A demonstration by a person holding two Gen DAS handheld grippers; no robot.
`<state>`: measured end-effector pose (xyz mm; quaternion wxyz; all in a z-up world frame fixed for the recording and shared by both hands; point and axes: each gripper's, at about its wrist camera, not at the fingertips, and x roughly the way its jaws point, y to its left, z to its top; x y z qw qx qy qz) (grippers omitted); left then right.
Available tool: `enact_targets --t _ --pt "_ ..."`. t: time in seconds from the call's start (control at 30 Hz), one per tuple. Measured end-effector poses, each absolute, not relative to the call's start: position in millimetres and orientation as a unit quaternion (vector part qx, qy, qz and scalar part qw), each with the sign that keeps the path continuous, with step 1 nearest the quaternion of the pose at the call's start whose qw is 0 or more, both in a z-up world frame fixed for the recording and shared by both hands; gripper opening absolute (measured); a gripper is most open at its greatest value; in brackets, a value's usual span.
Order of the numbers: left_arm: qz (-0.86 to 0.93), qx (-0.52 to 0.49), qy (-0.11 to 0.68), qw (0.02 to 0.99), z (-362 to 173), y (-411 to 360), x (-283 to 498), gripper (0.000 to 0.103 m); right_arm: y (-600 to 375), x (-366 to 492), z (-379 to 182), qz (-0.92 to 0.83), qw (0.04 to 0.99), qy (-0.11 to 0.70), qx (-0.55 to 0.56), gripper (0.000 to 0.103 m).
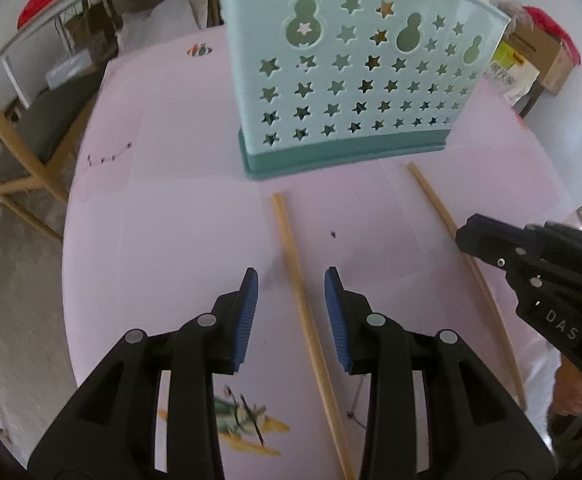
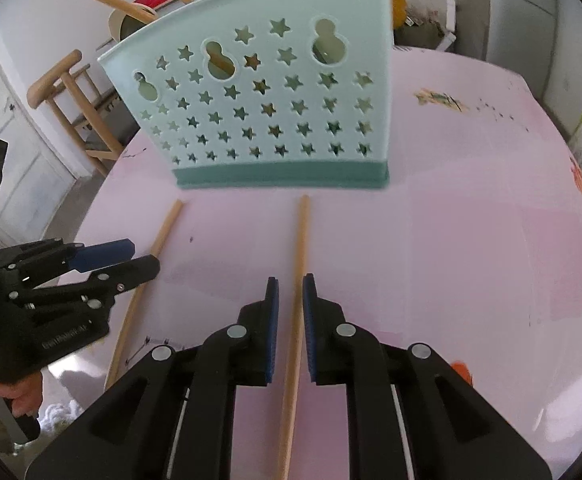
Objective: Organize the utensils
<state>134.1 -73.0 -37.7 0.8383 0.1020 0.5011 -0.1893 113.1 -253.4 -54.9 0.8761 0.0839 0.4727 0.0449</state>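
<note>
Utensil holder [image 1: 347, 80] stands upright on the table [image 1: 171, 220] — landmark. Two chopsticks lie flat before it, side by side and apart, each with one end near its base: left chopstick [image 1: 303, 312], right chopstick [image 2: 297, 300]. Chair [image 2: 71, 104] behind the holder, off the table's edge.

Pink-covered table [image 1: 179, 208], printed here and there with small cartoon figures and marked by a dark speck. Standing upright on it, a pale green utensil holder [image 1: 355, 80] pierced with star cut-outs, on a darker green base. Lying flat in front of the holder, two wooden chopsticks: left chopstick [image 1: 297, 280] and right chopstick [image 1: 443, 216], well apart, ends toward the base.
</note>
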Motion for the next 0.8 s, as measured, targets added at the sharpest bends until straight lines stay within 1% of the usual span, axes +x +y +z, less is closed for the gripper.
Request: enact_targets --t 0.1,0.27,0.37,0.8 --pt "-0.18 0.108 0.497 0.842 -40 -74 141 0.031 -249 122 -56 0.04 0.877 0.475 0.067 0.013" --pt "-0.171 0.106 0.493 0.846 -41 -75 142 0.021 -248 126 -61 0.038 0.872 0.483 0.07 0.013" --pt "-0.168 0.105 0.492 0.848 -43 -76 143 0.018 -246 125 -61 0.037 0.873 0.481 0.069 0.012" --pt "-0.163 0.098 0.495 0.848 -44 -74 145 0.015 -243 124 -62 0.038 0.873 0.481 0.071 0.01"
